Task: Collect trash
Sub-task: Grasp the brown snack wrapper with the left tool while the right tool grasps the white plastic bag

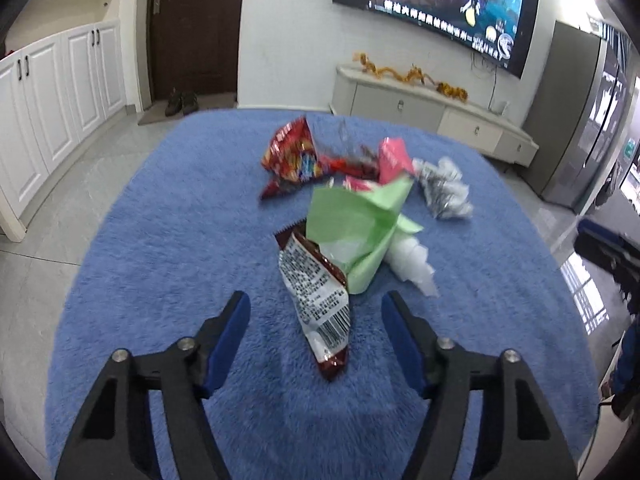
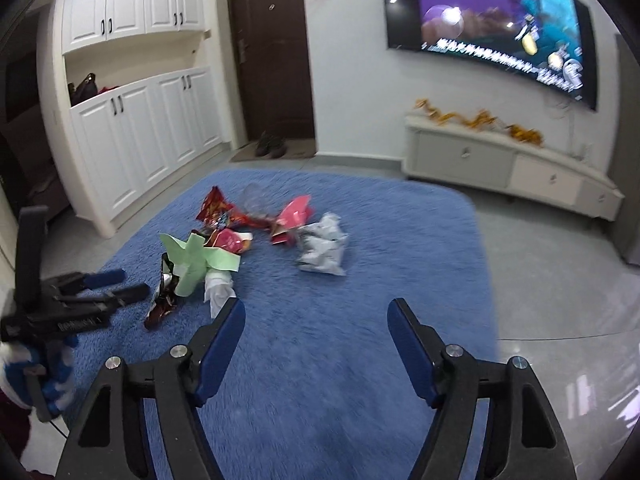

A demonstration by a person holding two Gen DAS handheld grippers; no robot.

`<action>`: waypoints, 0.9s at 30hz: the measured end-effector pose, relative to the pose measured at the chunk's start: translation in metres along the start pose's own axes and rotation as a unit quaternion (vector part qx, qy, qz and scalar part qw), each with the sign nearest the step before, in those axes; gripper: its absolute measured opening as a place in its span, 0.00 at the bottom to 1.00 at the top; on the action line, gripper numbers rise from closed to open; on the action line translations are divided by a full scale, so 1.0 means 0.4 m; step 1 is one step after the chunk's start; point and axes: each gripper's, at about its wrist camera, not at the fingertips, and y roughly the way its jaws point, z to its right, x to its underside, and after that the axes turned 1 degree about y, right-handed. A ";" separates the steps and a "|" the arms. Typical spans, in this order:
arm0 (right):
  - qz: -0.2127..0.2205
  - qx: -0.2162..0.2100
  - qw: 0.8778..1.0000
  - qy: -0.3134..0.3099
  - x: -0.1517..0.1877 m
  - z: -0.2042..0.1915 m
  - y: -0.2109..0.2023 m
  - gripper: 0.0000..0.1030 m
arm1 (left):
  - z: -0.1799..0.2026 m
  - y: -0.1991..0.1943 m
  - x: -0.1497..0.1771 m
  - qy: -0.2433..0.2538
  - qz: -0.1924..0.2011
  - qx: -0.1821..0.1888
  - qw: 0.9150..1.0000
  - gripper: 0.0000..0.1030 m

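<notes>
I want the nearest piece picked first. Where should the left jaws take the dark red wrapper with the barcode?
Grip the dark red wrapper at its narrow near tip, coming straight from the near side. That pointed end lies between the open left gripper jaws; the far end sits against green paper.

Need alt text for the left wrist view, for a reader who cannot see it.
The left gripper hangs open over a blue rug, its blue-padded jaws either side of a brown and white snack wrapper without touching it. Behind lie green paper, a red snack bag and crumpled silver wrapper.
</notes>
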 end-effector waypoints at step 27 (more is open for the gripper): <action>-0.071 -0.074 0.991 0.090 -0.019 0.112 0.236 0.34 | -0.101 -0.047 0.049 -0.051 0.012 -0.002 0.999 0.23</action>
